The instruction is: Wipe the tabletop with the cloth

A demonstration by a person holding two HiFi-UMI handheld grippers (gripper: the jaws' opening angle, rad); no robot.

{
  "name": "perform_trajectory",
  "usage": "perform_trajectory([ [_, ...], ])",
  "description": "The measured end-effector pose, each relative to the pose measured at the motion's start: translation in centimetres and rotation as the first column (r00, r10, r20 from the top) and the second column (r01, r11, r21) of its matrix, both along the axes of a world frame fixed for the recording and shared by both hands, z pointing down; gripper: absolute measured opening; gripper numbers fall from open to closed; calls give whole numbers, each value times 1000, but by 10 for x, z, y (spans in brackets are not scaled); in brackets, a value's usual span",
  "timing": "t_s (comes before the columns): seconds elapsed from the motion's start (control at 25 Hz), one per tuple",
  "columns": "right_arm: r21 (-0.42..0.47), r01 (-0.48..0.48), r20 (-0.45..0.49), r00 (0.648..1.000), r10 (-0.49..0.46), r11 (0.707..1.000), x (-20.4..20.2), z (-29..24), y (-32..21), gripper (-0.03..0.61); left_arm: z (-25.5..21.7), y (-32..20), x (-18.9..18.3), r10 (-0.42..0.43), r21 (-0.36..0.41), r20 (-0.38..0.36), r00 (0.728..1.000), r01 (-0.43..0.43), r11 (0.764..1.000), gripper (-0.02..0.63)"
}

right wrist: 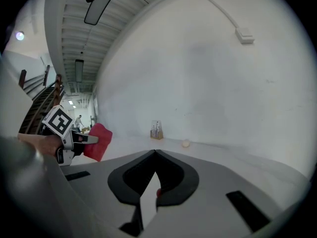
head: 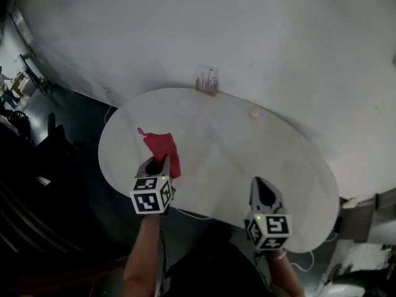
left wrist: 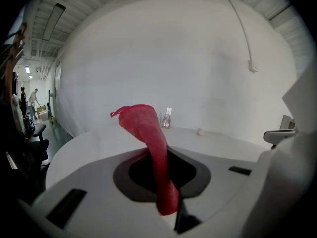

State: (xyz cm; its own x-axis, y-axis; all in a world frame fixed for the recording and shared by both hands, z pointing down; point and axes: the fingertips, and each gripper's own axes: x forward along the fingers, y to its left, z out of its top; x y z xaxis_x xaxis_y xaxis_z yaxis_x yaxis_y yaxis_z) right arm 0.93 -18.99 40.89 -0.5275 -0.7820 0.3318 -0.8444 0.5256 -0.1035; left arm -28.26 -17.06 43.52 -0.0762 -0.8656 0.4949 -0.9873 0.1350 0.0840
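Left tool [head: 162, 160] pinches red cloth [head: 163, 145], long axis running straight ahead over tabletop [head: 235, 153]; right tool [head: 260, 182] closed, empty.

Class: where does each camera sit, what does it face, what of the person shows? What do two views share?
Head view: on the head, down onto the table; left gripper, right gripper, forearms show.
Left gripper view: along its jaws, shut on the cloth, toward the wall.
Right gripper view: along its shut jaws; the left hand shows at left.
Shared: both gripper views show the holder.
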Motion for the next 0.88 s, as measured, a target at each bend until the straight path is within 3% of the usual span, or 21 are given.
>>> perform_trajectory([
  [0.32,56,-12,7,1000,12,998,-4,-19,8,3,-39,18,24,76,106,19,997,-77,991,44],
  [0.88,121,-6,20,1000,4,993,-7,-42,39,3,-62,66,57,146,201,41,988,-152,968,44],
])
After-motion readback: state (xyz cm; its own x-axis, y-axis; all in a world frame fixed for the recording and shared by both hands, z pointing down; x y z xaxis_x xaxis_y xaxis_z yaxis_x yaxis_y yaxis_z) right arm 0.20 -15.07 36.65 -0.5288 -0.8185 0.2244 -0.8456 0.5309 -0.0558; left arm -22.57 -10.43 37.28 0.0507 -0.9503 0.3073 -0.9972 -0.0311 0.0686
